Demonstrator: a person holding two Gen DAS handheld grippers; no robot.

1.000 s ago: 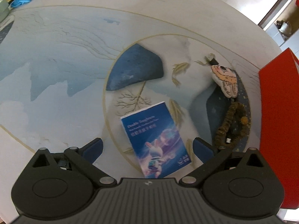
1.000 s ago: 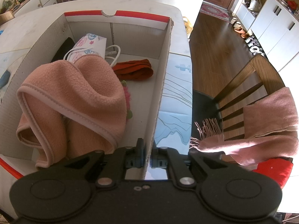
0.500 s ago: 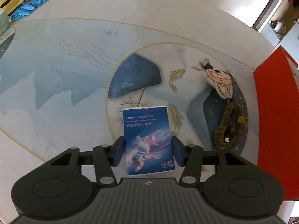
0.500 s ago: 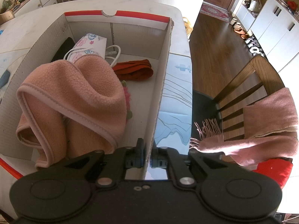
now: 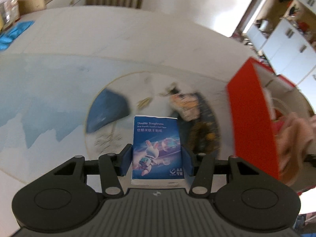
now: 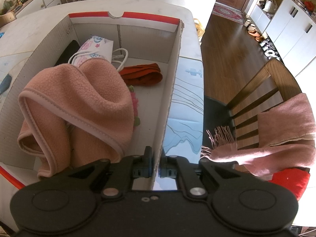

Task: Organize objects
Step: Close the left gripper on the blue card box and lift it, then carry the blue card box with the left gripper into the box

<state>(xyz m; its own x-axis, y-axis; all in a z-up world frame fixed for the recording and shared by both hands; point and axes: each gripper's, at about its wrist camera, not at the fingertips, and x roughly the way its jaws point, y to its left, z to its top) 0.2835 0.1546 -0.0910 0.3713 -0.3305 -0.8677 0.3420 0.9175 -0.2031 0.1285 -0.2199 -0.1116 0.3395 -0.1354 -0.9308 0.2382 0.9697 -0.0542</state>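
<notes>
Lifted clear of the tabletop since a second ago, the blue rectangular tissue packet with a cartoon rabbit on its wrapper (image 5: 157, 148) now stands upright between the left gripper (image 5: 157, 161) pads, which were spread wide around it then and are now pressed against its two long sides. Behind it the view has swung up and blurred — the round table with a painted blue-and-white landscape top (image 5: 59, 90) lies below, and on it sit a small orange-and-white fish-shaped pouch (image 5: 185, 106) and, just beside that, a dark brown bead bracelet (image 5: 205, 136), both smeared by motion. At the right edge of the left view stands the red outer wall of the open cardboard box (image 5: 252, 122).

Over on the other side nothing has shifted: the right gripper (image 6: 156, 165) is clamped narrowly on the box's right wall (image 6: 171, 90), one pad inside and one outside. Inside the box lie a crumpled salmon-pink fleece cloth (image 6: 79, 102), a white floral-print pouch (image 6: 96, 47) with a white cord (image 6: 120, 57) beside it, and a folded rust-red fabric piece (image 6: 143, 77) — the fleece nearest the gripper.
</notes>
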